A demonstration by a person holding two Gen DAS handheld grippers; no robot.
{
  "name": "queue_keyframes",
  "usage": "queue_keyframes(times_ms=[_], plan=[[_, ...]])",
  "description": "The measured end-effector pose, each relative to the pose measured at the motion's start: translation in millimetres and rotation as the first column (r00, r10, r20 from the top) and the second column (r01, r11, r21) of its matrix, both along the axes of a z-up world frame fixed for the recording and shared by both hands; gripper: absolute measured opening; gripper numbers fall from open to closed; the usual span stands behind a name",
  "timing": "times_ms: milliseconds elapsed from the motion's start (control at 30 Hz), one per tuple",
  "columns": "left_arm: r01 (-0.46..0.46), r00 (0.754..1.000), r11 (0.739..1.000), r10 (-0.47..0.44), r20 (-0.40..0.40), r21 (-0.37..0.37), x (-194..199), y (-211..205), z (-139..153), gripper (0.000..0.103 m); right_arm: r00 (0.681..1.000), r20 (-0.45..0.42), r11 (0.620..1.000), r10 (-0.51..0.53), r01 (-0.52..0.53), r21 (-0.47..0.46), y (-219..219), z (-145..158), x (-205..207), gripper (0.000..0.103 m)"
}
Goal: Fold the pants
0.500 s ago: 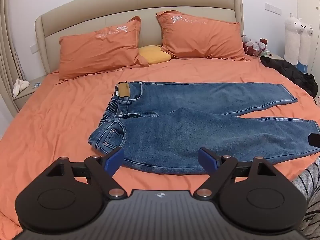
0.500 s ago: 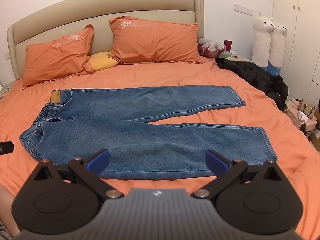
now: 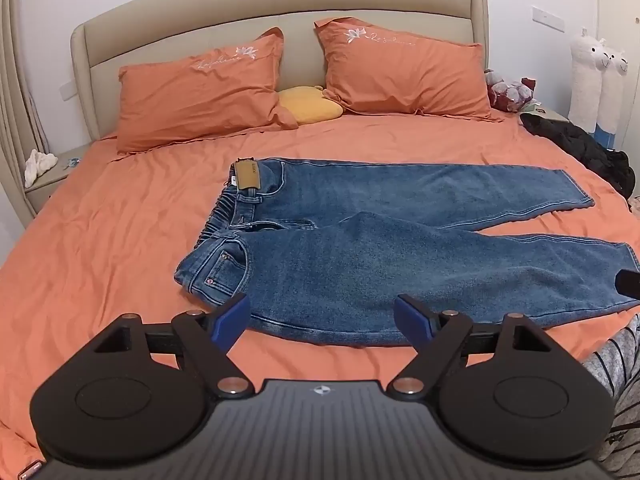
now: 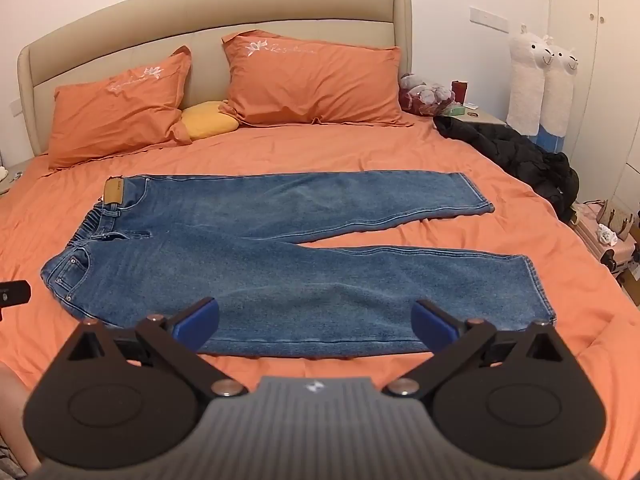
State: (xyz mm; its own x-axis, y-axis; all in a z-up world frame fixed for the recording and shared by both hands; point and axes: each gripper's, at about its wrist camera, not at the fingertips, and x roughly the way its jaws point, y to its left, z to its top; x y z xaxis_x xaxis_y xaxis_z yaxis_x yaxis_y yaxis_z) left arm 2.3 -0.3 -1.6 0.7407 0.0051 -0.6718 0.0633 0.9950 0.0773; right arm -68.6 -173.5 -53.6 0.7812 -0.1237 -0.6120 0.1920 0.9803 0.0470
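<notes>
A pair of blue jeans lies flat on the orange bed, waistband to the left, both legs spread out to the right. It also shows in the right wrist view. My left gripper is open and empty, above the near edge of the jeans by the hip. My right gripper is open and empty, above the near edge of the front leg. Part of the right gripper shows at the right edge of the left wrist view.
Two orange pillows and a yellow cushion lie at the beige headboard. A black jacket lies on the bed's right side. White alpaca plush toys stand by the wall. Nightstands flank the bed.
Both views have shifted very slightly. The jeans lie as before and both grippers stay open.
</notes>
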Motion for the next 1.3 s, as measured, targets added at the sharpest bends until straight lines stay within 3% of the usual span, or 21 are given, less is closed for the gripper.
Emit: queue_keyframes(times_ms=[1300], plan=[[-0.001, 1.0, 1.0, 0.001, 0.007, -0.004, -2.7, 5.4, 3.3, 0.095, 1.0, -0.008, 1.0, 0.011, -0.01, 0.027, -0.6, -0.8, 0.2, 0.098]])
